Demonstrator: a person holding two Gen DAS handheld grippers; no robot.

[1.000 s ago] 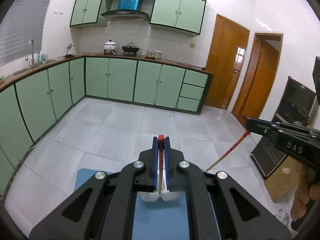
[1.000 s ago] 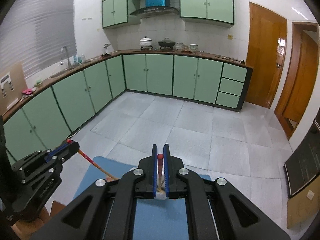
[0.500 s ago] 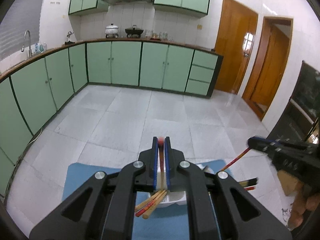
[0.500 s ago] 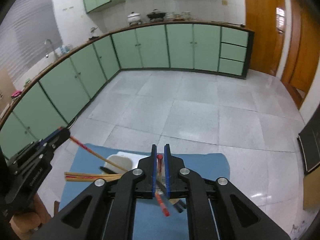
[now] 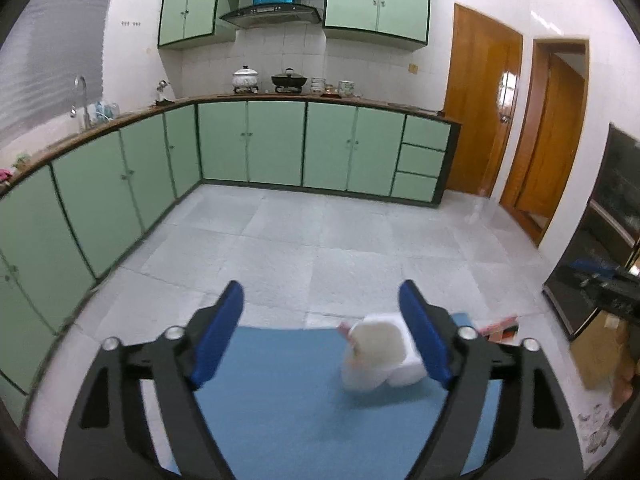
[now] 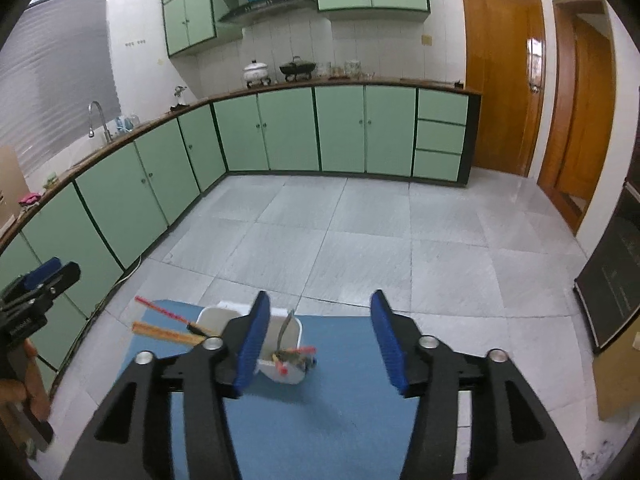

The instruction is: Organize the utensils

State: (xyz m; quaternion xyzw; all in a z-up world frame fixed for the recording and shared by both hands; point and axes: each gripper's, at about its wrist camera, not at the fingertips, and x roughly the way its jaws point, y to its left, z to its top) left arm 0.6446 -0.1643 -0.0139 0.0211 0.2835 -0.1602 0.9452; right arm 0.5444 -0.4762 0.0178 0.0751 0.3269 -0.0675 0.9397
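Item: white plastic two-compartment utensil caddy on a blue mat over the worktop, near the mat's far edge. Contents: red-tipped chopsticks and a grey metal utensil in its right compartment; wooden chopsticks and a red-patterned one jut over its left rim toward the mat's far-left corner. Left tool: jaws opening, nothing between them. Right tool: jaws opening, empty, above the caddy. Handling judgement: finish releasing, lift straight clear. Room: bare mat on the near side; tiled floor drops beyond the far edge.
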